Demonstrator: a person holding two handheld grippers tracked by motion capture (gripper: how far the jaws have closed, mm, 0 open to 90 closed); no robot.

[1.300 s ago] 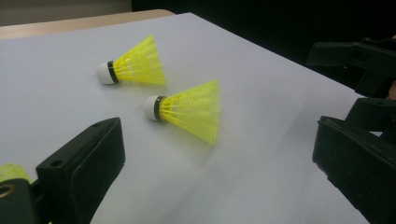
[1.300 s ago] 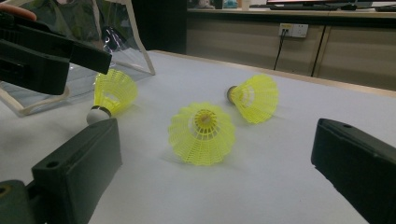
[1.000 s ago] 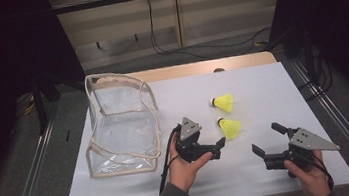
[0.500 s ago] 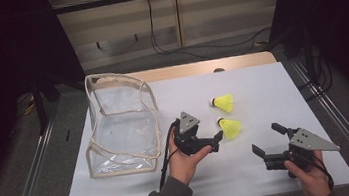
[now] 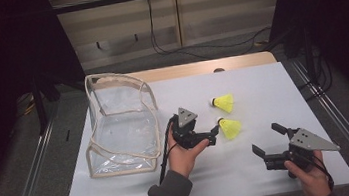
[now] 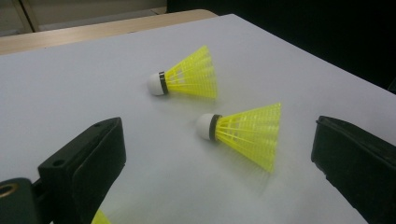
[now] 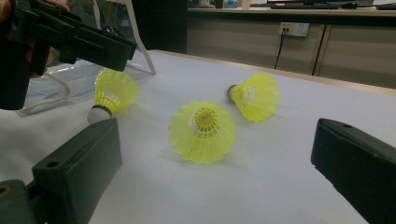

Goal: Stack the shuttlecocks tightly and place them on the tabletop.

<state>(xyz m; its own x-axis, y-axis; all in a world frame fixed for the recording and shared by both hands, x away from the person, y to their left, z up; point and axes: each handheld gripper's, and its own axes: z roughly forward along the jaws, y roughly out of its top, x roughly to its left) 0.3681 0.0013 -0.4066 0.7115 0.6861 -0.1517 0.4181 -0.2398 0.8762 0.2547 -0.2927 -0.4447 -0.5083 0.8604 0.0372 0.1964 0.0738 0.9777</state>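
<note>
The right gripper (image 5: 265, 137) sits lowest and nearest the person, its black jaws spread wide and holding nothing. It is parked over bare table, probably to leave the other hand room to work. The left gripper (image 5: 213, 136) is a little farther in. Its jaws are also released and empty, and they aim at the nearer yellow plastic shuttlecock (image 5: 231, 128), which lies on its side just beyond the jaw tips. That aim suggests a pick-up is being lined up, and the jaws are wide enough to take in the flared skirt.

The left gripper view shows this shuttlecock (image 6: 247, 133) between the two jaws but apart from both, with its white cork pointing toward the left jaw. Behind it lies the farther yellow shuttlecock (image 5: 224, 103), near the first but not touching it.

The right gripper view adds a third yellow shuttlecock (image 7: 116, 89), which rests on the table under the left gripper. In the left gripper view it is a yellow sliver (image 6: 99, 218) at the bottom edge.

Farther left, the clear plastic pouch with cream piping (image 5: 116, 130) stands open-topped on the white table (image 5: 312, 86), well apart from the shuttlecocks. It is likely where they are meant to go.
</note>
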